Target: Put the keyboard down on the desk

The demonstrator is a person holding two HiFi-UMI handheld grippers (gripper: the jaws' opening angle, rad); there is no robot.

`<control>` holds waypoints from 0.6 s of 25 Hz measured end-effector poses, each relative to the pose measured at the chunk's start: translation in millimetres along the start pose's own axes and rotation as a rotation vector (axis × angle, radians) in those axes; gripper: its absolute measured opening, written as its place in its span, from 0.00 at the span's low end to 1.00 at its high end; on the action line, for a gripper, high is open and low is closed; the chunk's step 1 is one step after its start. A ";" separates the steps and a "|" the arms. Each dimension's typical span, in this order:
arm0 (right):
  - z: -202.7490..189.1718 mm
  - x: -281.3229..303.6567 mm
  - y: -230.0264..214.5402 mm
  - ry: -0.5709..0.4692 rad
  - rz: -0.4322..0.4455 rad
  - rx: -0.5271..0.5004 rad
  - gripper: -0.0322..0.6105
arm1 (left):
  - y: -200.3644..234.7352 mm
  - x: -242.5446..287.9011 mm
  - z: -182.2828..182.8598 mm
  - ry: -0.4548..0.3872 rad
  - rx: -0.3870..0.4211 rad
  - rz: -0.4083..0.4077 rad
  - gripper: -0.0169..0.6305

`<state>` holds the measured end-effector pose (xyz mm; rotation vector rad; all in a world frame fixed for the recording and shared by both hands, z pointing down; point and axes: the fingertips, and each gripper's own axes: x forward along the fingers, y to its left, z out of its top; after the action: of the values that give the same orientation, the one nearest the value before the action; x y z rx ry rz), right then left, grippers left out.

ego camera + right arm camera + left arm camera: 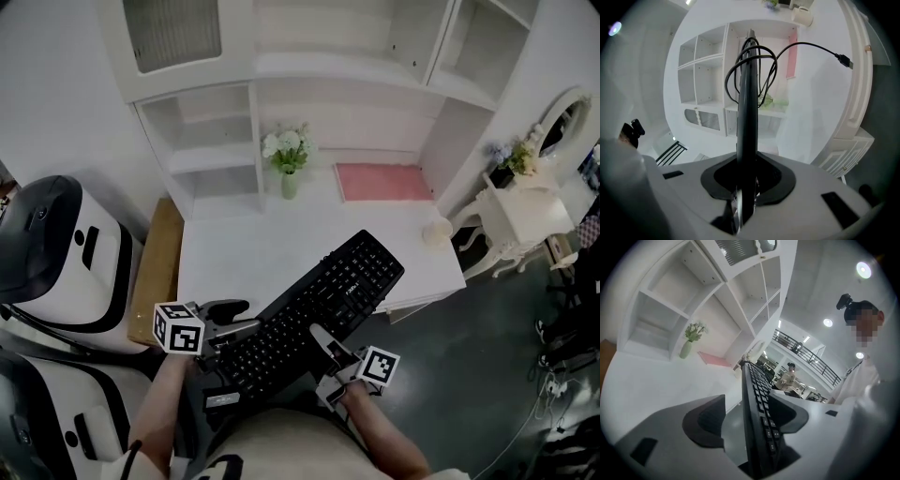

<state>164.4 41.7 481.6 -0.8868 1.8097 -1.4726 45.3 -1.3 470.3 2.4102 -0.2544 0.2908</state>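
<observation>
The black keyboard (319,309) lies slantwise, its far end over the white desk (244,253) and its near end out past the desk's front edge. My left gripper (234,319) is at the keyboard's near left corner. In the left gripper view the keyboard (757,394) runs between the jaws; the left pad (705,420) stands clear of it, so this gripper (750,413) is open. My right gripper (328,345) holds the near long edge. Its view shows the jaws (749,176) shut on the keyboard (747,117), seen edge-on, with the looped cable and USB plug (843,59) hanging free.
A vase of flowers (288,159), a pink mat (382,182) and a small cup (436,232) sit at the back and right of the desk, under white shelves. White machines (56,253) and a wooden board (159,267) stand to the left, a white side table (525,220) to the right.
</observation>
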 end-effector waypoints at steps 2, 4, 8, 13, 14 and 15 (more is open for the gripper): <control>10.5 -11.8 1.7 -0.016 -0.002 0.003 0.18 | -6.1 2.9 5.5 -0.031 0.005 0.035 0.47; 17.1 -20.2 2.7 -0.025 -0.005 -0.004 0.18 | -12.3 0.1 10.3 -0.070 0.012 0.070 0.47; 27.6 -35.3 1.5 -0.036 -0.025 -0.036 0.18 | -29.3 -8.9 15.8 -0.136 0.039 0.148 0.47; 45.8 -49.1 -4.6 -0.068 -0.063 -0.039 0.18 | -46.6 -4.0 7.2 -0.143 0.095 0.279 0.47; 50.5 -52.4 -6.2 -0.076 -0.072 -0.033 0.18 | -48.6 -2.0 3.7 -0.146 0.095 0.296 0.47; 56.2 -54.9 -6.7 -0.086 -0.076 -0.030 0.18 | -50.0 -0.2 0.9 -0.151 0.088 0.305 0.47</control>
<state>242.3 54.3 481.7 -1.0280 1.7561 -1.4343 58.1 35.4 438.9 2.4799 -0.6935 0.2609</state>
